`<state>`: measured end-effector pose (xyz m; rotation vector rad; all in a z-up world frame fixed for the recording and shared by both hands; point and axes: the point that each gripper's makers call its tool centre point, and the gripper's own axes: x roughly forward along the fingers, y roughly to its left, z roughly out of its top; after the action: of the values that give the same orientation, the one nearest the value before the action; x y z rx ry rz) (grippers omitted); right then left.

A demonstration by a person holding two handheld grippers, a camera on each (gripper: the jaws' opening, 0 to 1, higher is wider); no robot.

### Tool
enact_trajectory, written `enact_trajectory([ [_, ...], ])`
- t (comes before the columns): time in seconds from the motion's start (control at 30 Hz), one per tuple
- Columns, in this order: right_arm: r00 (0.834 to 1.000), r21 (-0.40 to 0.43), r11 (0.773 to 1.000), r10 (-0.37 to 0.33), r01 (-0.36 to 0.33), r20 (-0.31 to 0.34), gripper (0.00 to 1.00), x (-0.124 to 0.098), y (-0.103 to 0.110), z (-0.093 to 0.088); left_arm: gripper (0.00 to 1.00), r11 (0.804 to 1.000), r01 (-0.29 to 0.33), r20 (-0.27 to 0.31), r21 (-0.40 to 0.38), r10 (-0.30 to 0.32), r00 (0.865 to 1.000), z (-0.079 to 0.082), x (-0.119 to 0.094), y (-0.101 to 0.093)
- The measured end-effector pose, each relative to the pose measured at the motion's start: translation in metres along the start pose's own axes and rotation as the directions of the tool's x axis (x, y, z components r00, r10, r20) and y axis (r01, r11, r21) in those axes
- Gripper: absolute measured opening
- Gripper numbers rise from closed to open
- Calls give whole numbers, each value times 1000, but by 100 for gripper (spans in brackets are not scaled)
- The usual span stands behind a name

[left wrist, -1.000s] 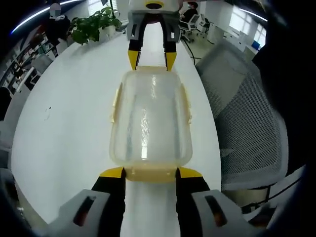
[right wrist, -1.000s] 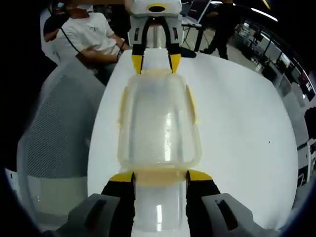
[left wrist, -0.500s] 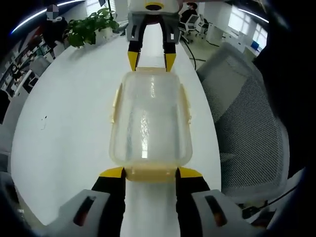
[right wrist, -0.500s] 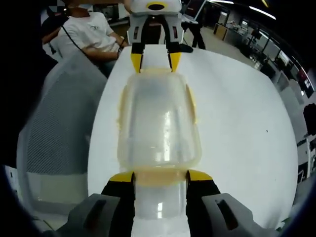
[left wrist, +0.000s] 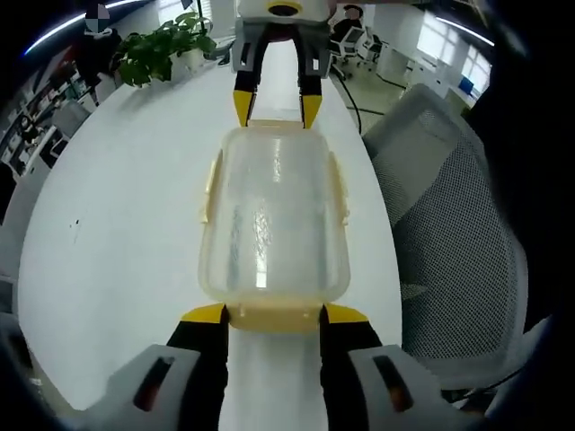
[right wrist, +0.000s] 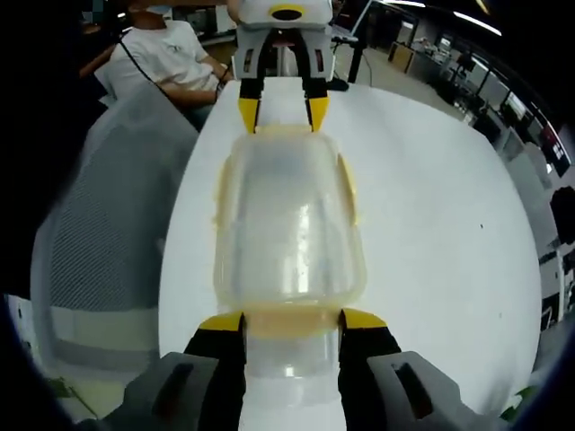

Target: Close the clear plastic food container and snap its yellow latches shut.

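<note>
My left tongs (left wrist: 265, 313) and right tongs (right wrist: 291, 320) face each other across the container (left wrist: 273, 211), one at each short end, and that arrangement is unchanged over the last second; only the background has drifted slightly, which I put down to my hands moving the cameras. Each pair stands spread, its yellow tips straddling the end latch (left wrist: 274, 314) nearest it and touching or nearly touching the rim; neither is clamped on anything. In the left gripper view the right tongs show at the far end, tips either side of the far latch (left wrist: 274, 126); the right gripper view mirrors this. The container sits on the white counter (left wrist: 117, 206), close to the edge beside a mesh chair (left wrist: 449, 215). Its lid appears seated on the base, and nothing can be seen inside through the cloudy plastic; I judge it empty. The long-side latches (left wrist: 339, 184) seem to stand slightly out from the wall, so I judge them unsnapped, though I cannot confirm it. No progress registers in this interval: closing looks done, latching remains. A potted plant (left wrist: 162, 49) stands well away.
</note>
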<state>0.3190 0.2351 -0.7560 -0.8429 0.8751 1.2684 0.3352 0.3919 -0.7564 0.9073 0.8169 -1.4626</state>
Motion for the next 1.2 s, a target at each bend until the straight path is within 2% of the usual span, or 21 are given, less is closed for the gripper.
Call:
enact_trajectory([
  [0.63,1000,15,1000,-7,8,-22,39,-13,2,-44,38,1000,9,14,6,-9,1000,37,24,-3],
  [1.2,999,19,1000,-9,10,-32,39,-21,2,-64,38,1000,23,16,1,-23,1000,56,35,-3],
])
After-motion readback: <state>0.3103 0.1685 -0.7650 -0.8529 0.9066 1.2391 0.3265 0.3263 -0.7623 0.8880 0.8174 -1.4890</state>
